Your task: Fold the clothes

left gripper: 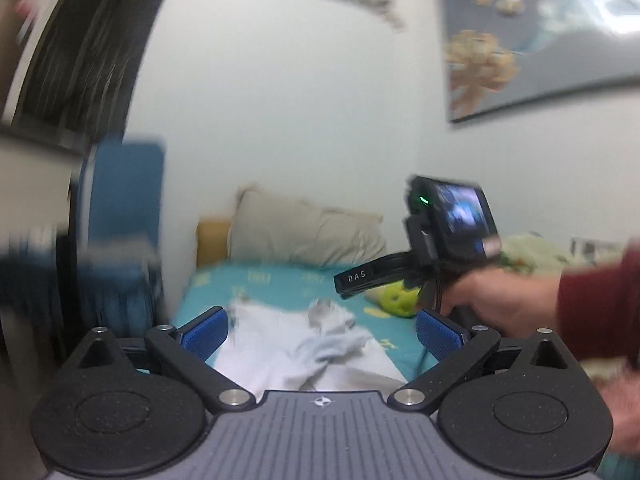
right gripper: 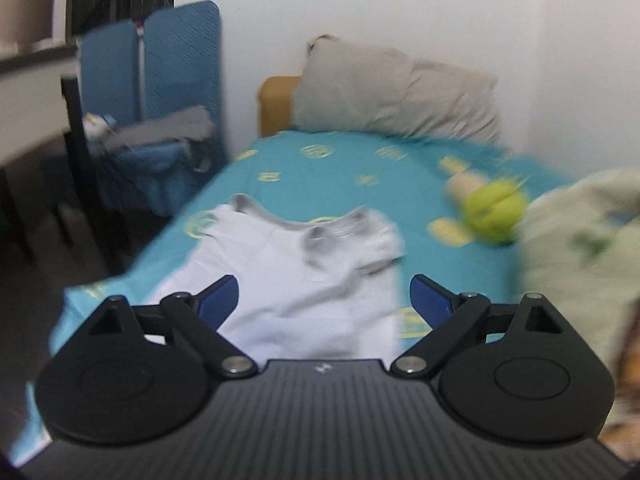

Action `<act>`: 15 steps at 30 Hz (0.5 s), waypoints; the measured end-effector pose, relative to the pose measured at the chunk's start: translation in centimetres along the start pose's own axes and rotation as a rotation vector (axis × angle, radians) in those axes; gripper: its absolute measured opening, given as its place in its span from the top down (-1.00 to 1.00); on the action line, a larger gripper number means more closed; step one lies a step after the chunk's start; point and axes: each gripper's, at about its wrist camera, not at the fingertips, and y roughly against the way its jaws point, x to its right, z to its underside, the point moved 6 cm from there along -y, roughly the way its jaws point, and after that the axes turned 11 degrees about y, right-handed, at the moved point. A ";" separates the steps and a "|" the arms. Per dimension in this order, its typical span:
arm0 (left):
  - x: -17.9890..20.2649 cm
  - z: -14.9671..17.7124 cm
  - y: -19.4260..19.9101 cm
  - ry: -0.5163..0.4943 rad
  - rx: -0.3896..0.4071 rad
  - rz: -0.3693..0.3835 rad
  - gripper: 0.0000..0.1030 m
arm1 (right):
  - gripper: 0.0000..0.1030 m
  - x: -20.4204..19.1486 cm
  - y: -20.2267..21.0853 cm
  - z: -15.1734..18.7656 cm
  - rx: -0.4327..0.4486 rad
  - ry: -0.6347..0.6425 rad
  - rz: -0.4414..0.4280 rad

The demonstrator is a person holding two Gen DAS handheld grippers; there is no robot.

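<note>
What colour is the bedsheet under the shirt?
Teal bedsheet with yellow motifs, clearest in the right wrist view.

A white shirt (right gripper: 312,280) with grey trim lies on a teal sheet (right gripper: 340,176) patterned with yellow emblems. Far: a beige pillow (right gripper: 396,92). Right: a lime-green toy (right gripper: 494,212) and a pale green blanket (right gripper: 580,248). Left: a blue chair (right gripper: 180,56). The pads (right gripper: 220,300) are blue.
</note>
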 end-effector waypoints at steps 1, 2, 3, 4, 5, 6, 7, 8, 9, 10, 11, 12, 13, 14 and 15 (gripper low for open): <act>0.1 0.0 0.2 0.005 -0.012 -0.004 -0.98 | -0.83 0.2 1.6 -0.2 0.011 -0.003 -0.004; 0.3 -0.1 0.4 0.011 -0.023 -0.008 -0.98 | -0.83 0.5 3.3 -0.3 0.022 -0.013 -0.018; 0.4 -0.1 0.6 0.016 -0.035 -0.012 -0.98 | -0.83 0.8 5.1 -0.4 0.034 -0.022 -0.029; 0.4 -0.3 0.7 0.033 -0.040 -0.022 -0.98 | -0.83 1.0 6.9 -0.4 0.047 -0.030 -0.032; 0.4 -0.5 0.9 0.048 -0.041 -0.031 -0.98 | -0.83 1.2 8.7 -0.3 0.057 -0.037 -0.034; 0.3 -0.7 1.1 0.059 -0.041 -0.037 -0.98 | -0.83 1.3 10.6 -0.1 0.062 -0.047 -0.039; 0.3 -0.8 1.2 0.066 -0.047 -0.042 -0.98 | -0.83 1.3 12.3 0.3 0.062 -0.066 -0.051; 0.3 -0.8 1.2 0.073 -0.054 -0.046 -0.98 | -0.83 1.3 14.1 0.7 0.059 -0.088 -0.064; 0.3 -0.8 1.2 0.080 -0.060 -0.051 -0.98 | -0.83 1.4 15.8 1.4 0.053 -0.117 -0.085; 0.2 -0.7 1.1 0.090 -0.079 -0.054 -0.98 | -0.83 1.4 17.4 2.2 0.046 -0.148 -0.109; 0.0 -0.5 0.9 0.101 -0.099 -0.057 -0.98 | -0.82 1.4 19.0 2.9 0.039 -0.178 -0.132; -0.1 -0.3 0.7 0.112 -0.119 -0.060 -0.98 | -0.82 1.3 20.3 3.7 0.036 -0.207 -0.155; -0.9 0.3 0.3 0.178 -0.160 -0.051 -0.98 | -0.82 1.3 21.6 4.5 0.035 -0.233 -0.178; -1.6 0.9 -0.1 0.251 -0.204 -0.041 -0.99 | -0.83 1.2 22.6 5.2 0.039 -0.253 -0.197; -2.6 1.7 -1.2 0.309 -0.274 -0.043 -0.99 | -0.83 1.2 23.4 5.8 0.046 -0.259 -0.207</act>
